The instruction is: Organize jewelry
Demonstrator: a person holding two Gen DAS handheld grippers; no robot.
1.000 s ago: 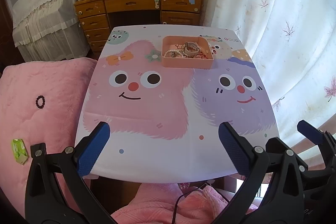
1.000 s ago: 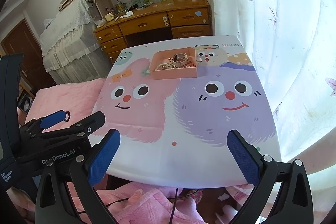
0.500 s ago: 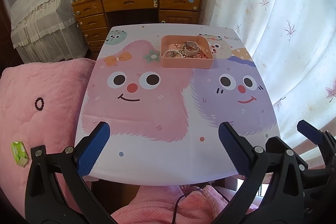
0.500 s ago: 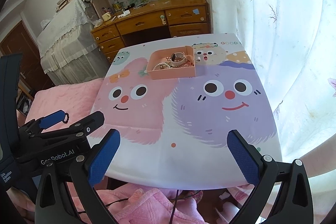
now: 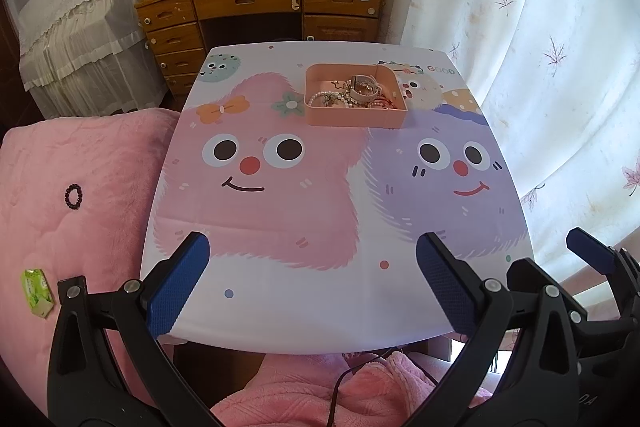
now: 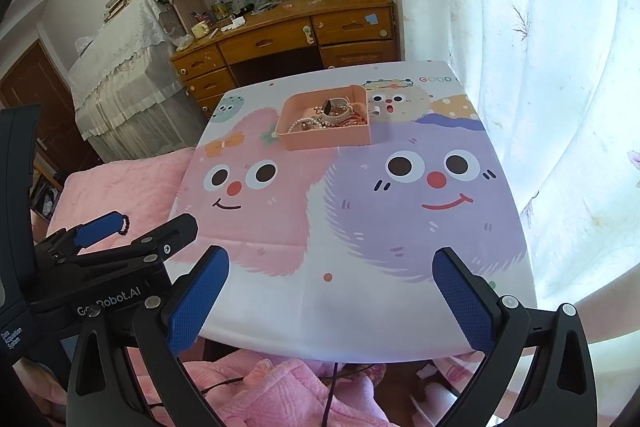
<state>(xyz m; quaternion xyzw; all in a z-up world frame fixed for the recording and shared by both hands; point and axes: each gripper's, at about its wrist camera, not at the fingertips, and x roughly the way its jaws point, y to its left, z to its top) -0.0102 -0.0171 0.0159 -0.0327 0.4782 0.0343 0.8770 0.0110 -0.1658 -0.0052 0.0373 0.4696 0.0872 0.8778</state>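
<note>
A pink tray (image 5: 354, 117) holding a tangle of bracelets, pearls and a watch sits at the far middle of the cartoon tablecloth (image 5: 320, 187); it also shows in the right wrist view (image 6: 328, 141). A dark bead bracelet (image 5: 73, 195) lies on the pink bed at the left. My left gripper (image 5: 312, 281) is open and empty above the table's near edge. My right gripper (image 6: 330, 301) is open and empty beside it, to the right. The left gripper (image 6: 132, 231) shows in the right wrist view, with the bead bracelet (image 6: 126, 224) partly hidden behind its fingertip.
A pink quilted bed (image 5: 72, 187) adjoins the table's left side, with a green packet (image 5: 37, 291) on it. A wooden desk (image 5: 264, 3) stands behind the table. White curtains (image 5: 540, 67) hang on the right. A pink blanket and black cable (image 5: 344, 387) lie below the near edge.
Both grippers have risen and tilted slightly; the table and tray sit a little lower in view. Both stay open and empty.
</note>
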